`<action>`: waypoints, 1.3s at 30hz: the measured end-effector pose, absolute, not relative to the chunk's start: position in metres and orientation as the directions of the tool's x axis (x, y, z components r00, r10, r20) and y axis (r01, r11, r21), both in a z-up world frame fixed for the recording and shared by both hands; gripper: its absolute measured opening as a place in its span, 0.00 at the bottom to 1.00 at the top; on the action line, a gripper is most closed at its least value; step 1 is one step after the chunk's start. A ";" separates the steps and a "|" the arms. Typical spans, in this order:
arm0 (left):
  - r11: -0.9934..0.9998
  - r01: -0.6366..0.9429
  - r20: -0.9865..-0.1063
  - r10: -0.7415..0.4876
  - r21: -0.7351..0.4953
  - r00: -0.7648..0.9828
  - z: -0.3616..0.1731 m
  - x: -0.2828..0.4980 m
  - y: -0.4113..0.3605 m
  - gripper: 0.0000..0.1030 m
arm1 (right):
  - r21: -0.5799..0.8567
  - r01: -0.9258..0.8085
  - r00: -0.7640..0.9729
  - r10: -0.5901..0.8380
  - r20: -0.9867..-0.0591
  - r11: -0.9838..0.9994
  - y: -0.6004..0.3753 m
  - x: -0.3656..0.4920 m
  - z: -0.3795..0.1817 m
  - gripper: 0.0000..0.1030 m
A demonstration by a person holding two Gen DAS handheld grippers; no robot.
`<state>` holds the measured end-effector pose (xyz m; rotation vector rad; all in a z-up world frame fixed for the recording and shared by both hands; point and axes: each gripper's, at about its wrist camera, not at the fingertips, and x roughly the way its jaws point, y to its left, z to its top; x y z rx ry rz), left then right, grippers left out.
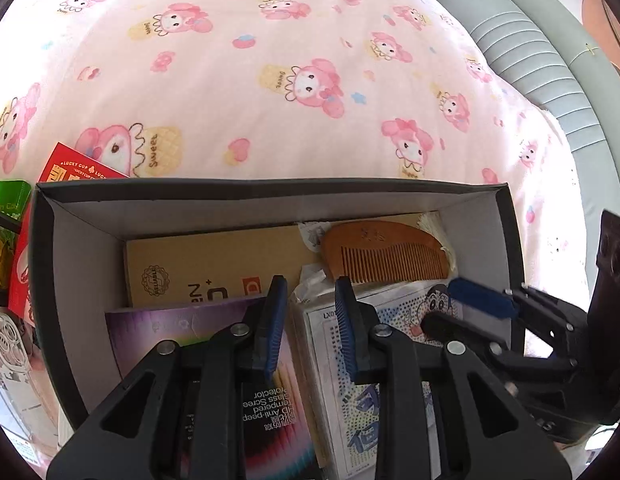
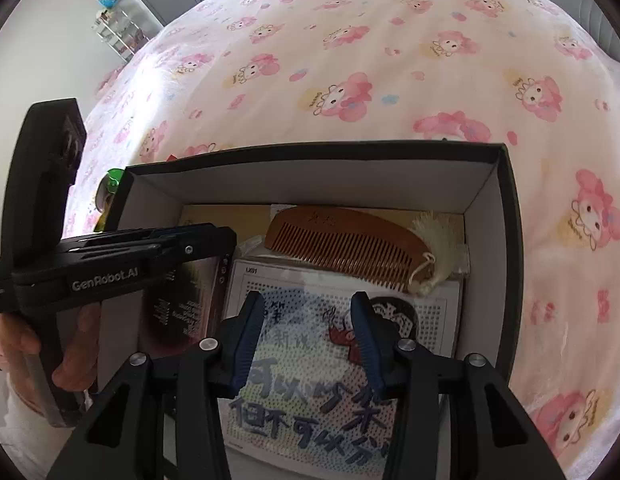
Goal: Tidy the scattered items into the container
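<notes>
A dark cardboard box point(image 1: 270, 186) point(image 2: 310, 150) lies on the pink bedsheet. Inside it are a tan carton point(image 1: 214, 264), a wooden comb point(image 1: 386, 252) point(image 2: 342, 240) with a cream tassel, a purple screen-protector pack point(image 1: 182, 332) point(image 2: 182, 304) and a cartoon bead card point(image 1: 362, 408) point(image 2: 310, 380). My left gripper point(image 1: 310, 324) point(image 2: 230, 240) hangs over the pack's right edge, its blue pads apart with nothing pressed between them. Over the bead card hovers my right gripper point(image 2: 306, 340) point(image 1: 442, 306), jaws apart and empty.
Left of the box lie a red packet point(image 1: 78, 168), a green packet point(image 1: 6, 196) and a white plastic item point(image 1: 6, 340). A grey padded headboard point(image 1: 530, 60) borders the sheet point(image 1: 270, 80). A hand point(image 2: 78, 352) holds the left gripper.
</notes>
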<state>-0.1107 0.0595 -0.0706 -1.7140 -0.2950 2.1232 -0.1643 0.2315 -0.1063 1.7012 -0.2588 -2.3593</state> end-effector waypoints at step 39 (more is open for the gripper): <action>-0.848 -0.135 -0.834 0.529 -0.512 -0.159 -0.099 -0.131 0.091 0.25 | 0.299 0.000 -0.369 -0.278 -0.887 -0.954 0.254 -0.154 -0.103 0.40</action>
